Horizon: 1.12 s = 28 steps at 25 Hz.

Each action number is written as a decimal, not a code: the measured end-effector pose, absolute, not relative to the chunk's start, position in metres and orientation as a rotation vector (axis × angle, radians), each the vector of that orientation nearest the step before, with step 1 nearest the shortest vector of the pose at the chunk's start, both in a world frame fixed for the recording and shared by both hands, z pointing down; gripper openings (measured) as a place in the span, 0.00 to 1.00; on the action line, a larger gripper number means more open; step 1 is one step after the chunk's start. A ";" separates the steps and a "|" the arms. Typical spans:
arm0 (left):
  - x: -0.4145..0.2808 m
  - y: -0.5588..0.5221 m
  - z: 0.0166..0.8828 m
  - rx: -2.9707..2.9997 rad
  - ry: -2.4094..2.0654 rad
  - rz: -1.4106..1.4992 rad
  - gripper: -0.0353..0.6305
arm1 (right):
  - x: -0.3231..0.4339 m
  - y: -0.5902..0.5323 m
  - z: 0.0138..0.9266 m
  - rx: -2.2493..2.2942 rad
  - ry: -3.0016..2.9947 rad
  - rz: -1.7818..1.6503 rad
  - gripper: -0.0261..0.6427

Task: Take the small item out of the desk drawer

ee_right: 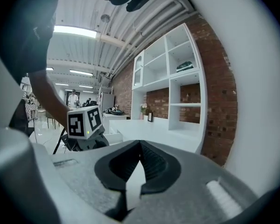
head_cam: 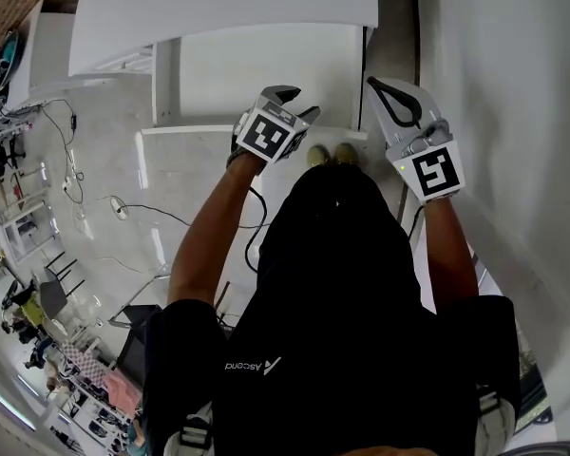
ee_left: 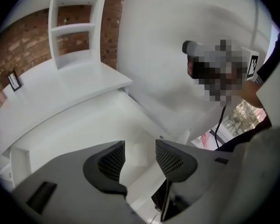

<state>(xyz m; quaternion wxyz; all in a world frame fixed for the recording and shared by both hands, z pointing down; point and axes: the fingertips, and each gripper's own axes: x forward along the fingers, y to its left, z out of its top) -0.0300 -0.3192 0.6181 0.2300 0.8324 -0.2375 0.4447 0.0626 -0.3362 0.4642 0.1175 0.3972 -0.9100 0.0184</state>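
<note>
A white desk [head_cam: 218, 8] fills the top of the head view, with a white drawer-like tray [head_cam: 266, 74] showing below its front edge. No small item shows in any view. My left gripper [head_cam: 293, 100] hovers at the tray's near edge. In the left gripper view, that gripper [ee_left: 140, 160] stands open with nothing between its fingers, over the white tray [ee_left: 98, 125] under the desk top [ee_left: 60, 92]. My right gripper [head_cam: 385, 88] is held at the desk's right end beside a white wall. In its own view, the right gripper [ee_right: 140, 148] has its tips touching.
A white shelf unit [ee_right: 177, 78] stands on the desk against a brick wall [ee_right: 219, 97]. A small picture frame [ee_left: 13, 80] sits at the desk's far left. Cables [head_cam: 123, 207] trail over the pale floor to my left. Chairs and clutter [head_cam: 38, 302] lie further left.
</note>
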 end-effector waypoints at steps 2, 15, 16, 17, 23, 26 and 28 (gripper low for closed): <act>-0.027 -0.324 0.635 2.248 -0.602 1.306 0.35 | 0.066 -0.344 0.469 1.170 -2.654 0.069 0.04; 0.004 -0.318 0.733 1.953 -0.267 1.461 0.35 | 0.102 -0.387 0.522 1.273 -2.598 0.196 0.04; 0.004 -0.315 0.737 1.932 -0.245 1.470 0.35 | 0.103 -0.388 0.526 1.278 -2.592 0.204 0.04; 0.003 -0.314 0.742 1.914 -0.227 1.482 0.35 | 0.105 -0.389 0.529 1.283 -2.587 0.213 0.04; 0.006 -0.312 0.758 1.867 -0.169 1.493 0.35 | 0.114 -0.396 0.537 1.302 -2.564 0.237 0.04; 0.007 -0.311 0.760 1.837 -0.143 1.496 0.35 | 0.117 -0.397 0.539 1.310 -2.554 0.245 0.04; 0.006 -0.309 0.762 1.822 -0.128 1.509 0.35 | 0.118 -0.396 0.540 1.309 -2.549 0.247 0.04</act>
